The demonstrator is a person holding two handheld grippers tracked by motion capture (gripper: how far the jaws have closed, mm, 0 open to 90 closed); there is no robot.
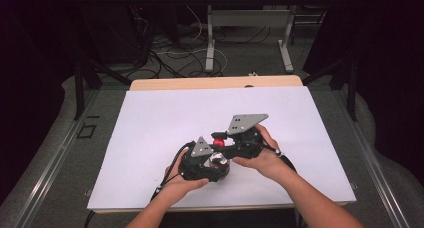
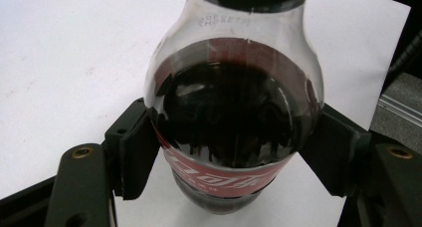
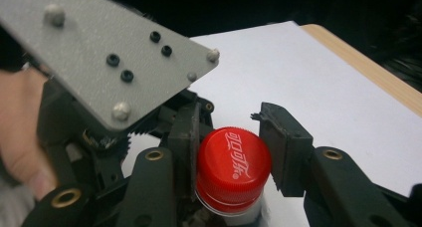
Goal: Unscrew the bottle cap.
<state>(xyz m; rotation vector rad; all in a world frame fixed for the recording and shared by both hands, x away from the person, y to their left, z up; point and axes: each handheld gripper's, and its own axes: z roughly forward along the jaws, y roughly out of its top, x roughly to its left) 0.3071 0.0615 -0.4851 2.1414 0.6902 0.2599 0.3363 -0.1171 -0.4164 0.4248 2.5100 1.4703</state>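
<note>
While clamping the cola bottle (image 2: pixel 234 132), left hand-held gripper (image 2: pixel 234 152); right hand-held gripper (image 3: pixel 230 160) pinching red cap (image 3: pixel 233 165).

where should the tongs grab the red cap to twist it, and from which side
Take the red cap by its ribbed side wall, one pad on each opposite side, coming in along the bottle's axis from the cap end. The right tongs already straddle it that way. The cap is round and small; the ribs give bite. The left tongs clamp the cola bottle at its labelled body, bracing against the twist.
</note>
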